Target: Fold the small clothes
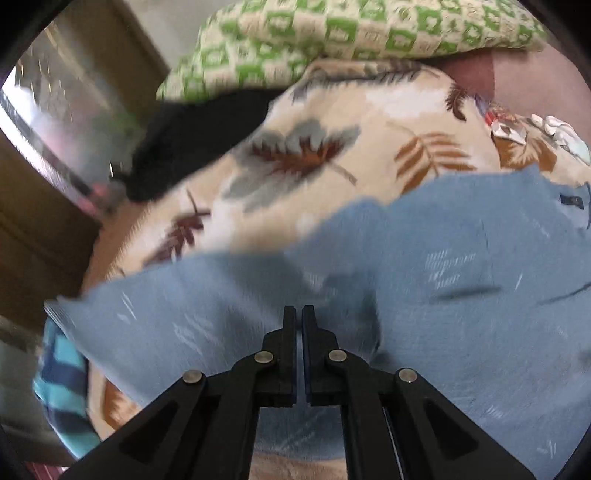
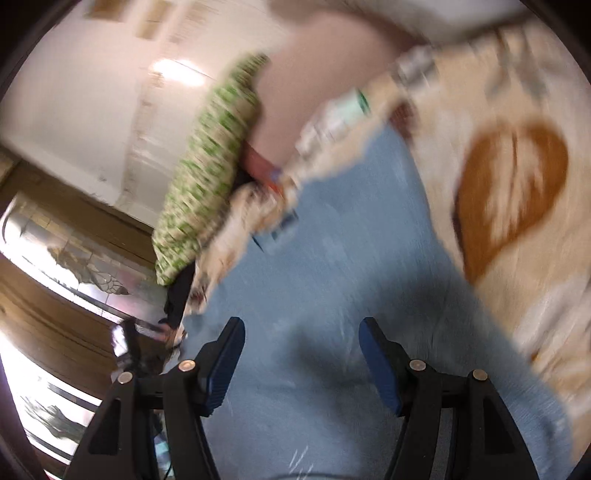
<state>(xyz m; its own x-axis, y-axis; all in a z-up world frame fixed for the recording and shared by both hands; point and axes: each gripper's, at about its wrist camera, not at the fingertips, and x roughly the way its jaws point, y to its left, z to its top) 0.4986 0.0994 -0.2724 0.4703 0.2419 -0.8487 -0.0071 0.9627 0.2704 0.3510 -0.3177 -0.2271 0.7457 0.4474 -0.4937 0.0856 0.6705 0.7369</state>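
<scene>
Biggest risk I see here: the left gripper (image 1: 299, 314) has its jaws squeezed nearly together over the blue garment (image 1: 406, 277), but I honestly can't tell if any fabric is pinched in there or if it's just closed above it. If the bite is thin, the cloth probably slips out mid-fold and the edge flops back crooked. Meanwhile the right gripper (image 2: 301, 332) hangs wide apart over the same cloth, gripping nothing, so one side is loose and could drag or bunch. Both views are smeared too, so things look hasty.

The garment itself is light blue with faint white scratchy marks and a small dark label at the right of the left view. It's spread across the lower half of that frame on a leaf-print blanket (image 1: 332, 140), with a few soft wrinkles. A green checked pillow (image 1: 332, 33) sits along the top.
</scene>
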